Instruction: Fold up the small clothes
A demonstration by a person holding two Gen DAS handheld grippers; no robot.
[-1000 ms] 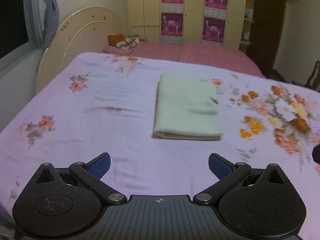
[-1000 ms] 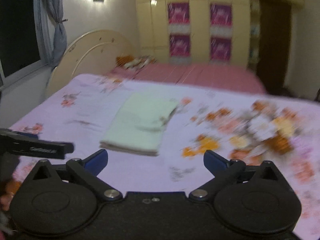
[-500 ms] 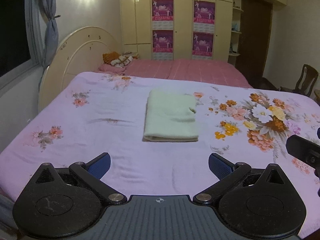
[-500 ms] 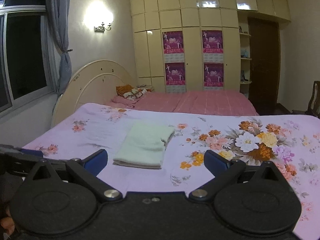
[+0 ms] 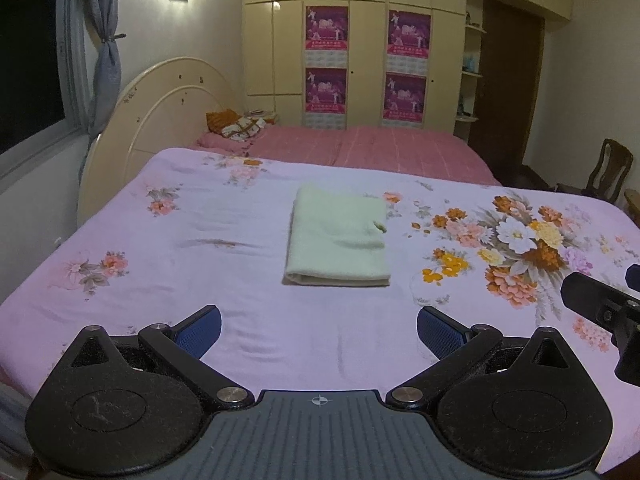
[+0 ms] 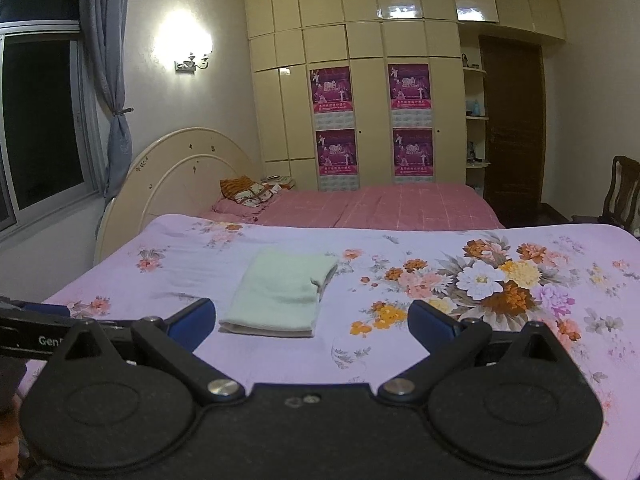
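**Folded cloth lay on the bed, both grippers wide and empty**

At the far left stood a cream headboard beside a grey curtain. The left gripper hung over the near edge of the lilac floral bedsheet, its blue pads spread apart and holding nothing. Ahead of it, near the sheet's middle, the pale green cloth lay folded into a flat rectangle, well apart from both tools. Further right, the right gripper likewise gaped, empty, above the sheet. A wooden chair stood at the far right.
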